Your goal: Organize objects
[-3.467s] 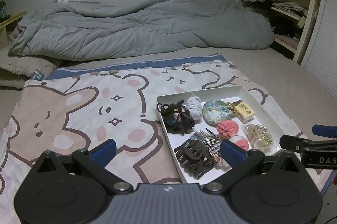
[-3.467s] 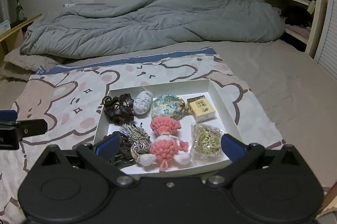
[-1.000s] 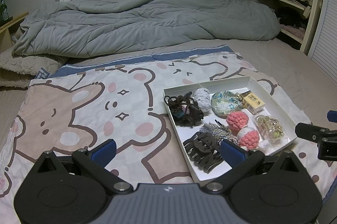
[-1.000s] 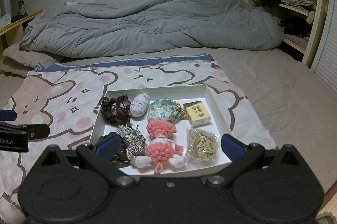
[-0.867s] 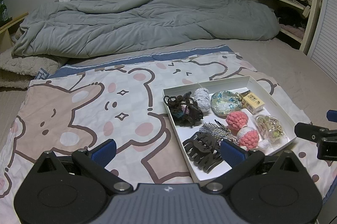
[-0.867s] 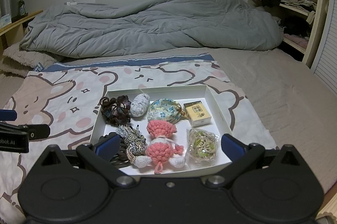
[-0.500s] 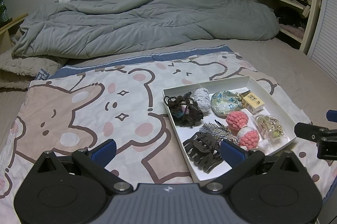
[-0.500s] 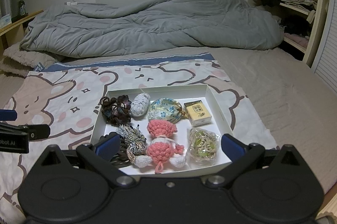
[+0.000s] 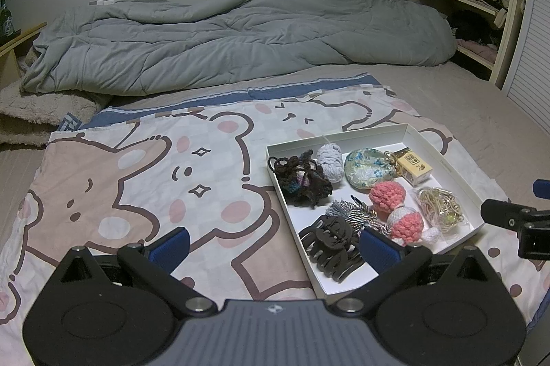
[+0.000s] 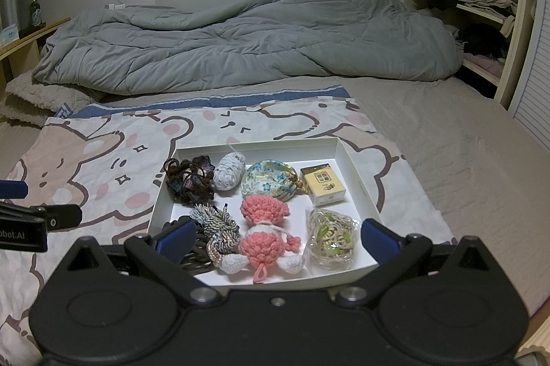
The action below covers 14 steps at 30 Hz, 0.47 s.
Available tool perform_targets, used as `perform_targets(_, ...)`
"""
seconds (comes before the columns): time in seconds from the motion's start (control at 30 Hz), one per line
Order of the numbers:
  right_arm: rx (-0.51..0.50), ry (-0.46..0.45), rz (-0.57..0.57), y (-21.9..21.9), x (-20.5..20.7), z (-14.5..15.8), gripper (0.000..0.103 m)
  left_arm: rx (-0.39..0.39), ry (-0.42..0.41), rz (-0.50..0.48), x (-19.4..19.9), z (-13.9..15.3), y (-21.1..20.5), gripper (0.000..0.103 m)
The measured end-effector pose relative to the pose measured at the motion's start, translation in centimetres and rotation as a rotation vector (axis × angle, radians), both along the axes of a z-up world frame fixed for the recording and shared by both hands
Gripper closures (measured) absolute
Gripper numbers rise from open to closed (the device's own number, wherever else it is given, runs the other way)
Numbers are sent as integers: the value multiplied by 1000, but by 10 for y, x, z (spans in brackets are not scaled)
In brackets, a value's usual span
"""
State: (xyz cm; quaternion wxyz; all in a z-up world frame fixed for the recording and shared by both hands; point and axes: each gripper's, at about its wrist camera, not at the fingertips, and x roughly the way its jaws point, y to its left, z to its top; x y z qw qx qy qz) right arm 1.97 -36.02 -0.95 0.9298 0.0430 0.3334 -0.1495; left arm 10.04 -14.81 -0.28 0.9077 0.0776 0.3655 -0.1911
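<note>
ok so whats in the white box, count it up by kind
hair ties and scrunchies: 3 (dark scrunchie, grey-white one, striped one)
hair claw clip: 1
crochet pink doll: 1
floral pouch: 1
small yellow box: 1
clear bag of rubber bands: 1
total: 8, all inside the white box

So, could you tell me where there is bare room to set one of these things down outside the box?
The bear-print sheet lies bare left of the white box, up to the grey duvet. The beige bedding right of the box is bare too. The box itself is crowded: hair claw, crochet doll, small yellow box close together.
</note>
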Motion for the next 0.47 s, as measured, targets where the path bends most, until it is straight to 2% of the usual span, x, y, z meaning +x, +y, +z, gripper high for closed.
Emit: perform_targets(0.47, 7, 2, -4, -1, 0, 1, 0, 3, 1, -1, -1, 1, 2, 0)
